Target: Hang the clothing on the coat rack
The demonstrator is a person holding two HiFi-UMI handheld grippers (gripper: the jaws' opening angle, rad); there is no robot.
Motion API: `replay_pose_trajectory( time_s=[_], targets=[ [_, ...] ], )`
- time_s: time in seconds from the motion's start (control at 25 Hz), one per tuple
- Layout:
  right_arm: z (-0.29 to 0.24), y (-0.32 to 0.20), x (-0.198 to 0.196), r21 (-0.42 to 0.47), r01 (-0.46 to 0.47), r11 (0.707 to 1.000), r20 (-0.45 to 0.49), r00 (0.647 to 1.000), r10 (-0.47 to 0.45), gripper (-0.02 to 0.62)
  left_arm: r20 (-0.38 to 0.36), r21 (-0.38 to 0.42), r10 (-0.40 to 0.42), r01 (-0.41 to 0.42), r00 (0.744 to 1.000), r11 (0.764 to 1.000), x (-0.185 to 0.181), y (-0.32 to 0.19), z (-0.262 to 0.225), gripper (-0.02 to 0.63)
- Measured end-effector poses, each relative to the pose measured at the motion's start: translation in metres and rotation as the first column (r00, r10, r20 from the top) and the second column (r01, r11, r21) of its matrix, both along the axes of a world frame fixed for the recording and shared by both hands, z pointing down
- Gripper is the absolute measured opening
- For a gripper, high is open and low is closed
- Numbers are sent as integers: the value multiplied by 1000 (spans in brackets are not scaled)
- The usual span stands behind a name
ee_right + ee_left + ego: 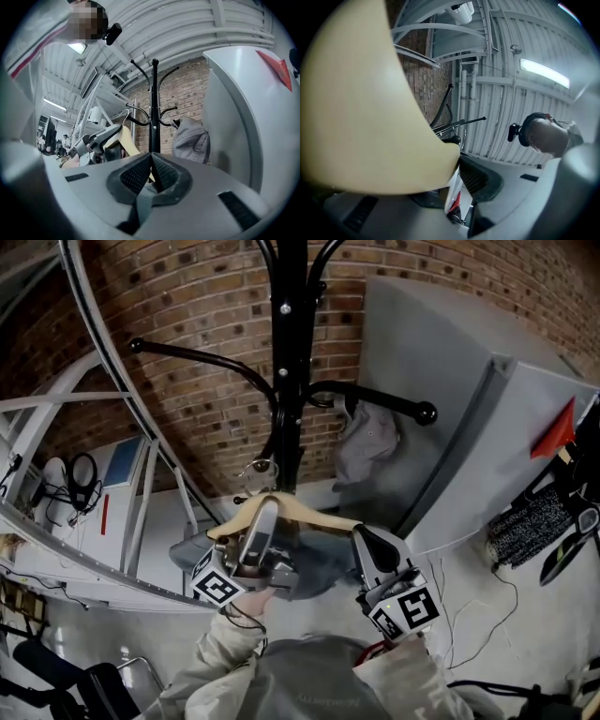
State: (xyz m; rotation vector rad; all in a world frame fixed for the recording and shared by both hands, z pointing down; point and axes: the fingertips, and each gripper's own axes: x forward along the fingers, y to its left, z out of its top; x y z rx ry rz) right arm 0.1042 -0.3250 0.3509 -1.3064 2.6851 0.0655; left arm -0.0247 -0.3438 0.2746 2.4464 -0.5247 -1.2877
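Head view, coat rack: the black coat rack (289,352) stands at 12 o'clock against a brick wall (187,296). A grey garment (367,442) hangs from its arm at 2 o'clock, beside a grey cabinet (469,399).
Head view, hanger: a pale wooden hanger (286,510) is held at centre frame with its metal hook close to the rack's pole. Whether the hook touches the pole cannot be told.
Head view, clothing: the grey clothing (323,563) drapes under the hanger, between the two grippers.
Head view, left gripper: at 7 o'clock of centre, the left gripper (264,521) reaches up onto the hanger's left shoulder.
Head view, right gripper: at 5 o'clock of centre, the right gripper (367,542) has its tips at the clothing's right edge.
Left gripper view, hanger: the cream hanger (361,108) fills the frame from 9 to 12 o'clock. It sits between the fingers, its lower edge against the dark pad (480,178) at 5 o'clock, and the jaws are clamped on the wood.
Left gripper view, coat rack: black arms (444,104) show past the hanger's edge near centre.
Right gripper view, right gripper: the right gripper (151,171) has its fingers pinched together on a strip of the clothing (143,204), which trails down to 6 o'clock.
Right gripper view, hanger: the hanger (126,140) sits at 9 o'clock in the left gripper (93,138), left of the rack's pole (154,108).
Right gripper view, garment: the grey garment (190,140) hangs at 3 o'clock of the pole.
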Motion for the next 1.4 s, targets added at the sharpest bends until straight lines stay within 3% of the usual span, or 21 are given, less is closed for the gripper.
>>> replay_pose_trajectory(
  time_s=[1.4],
  targets=[
    [20,-46,19,-59,41,997,5,999,-41,21,-9,-80,-75,74,997,994,3,-68,35,104]
  ],
)
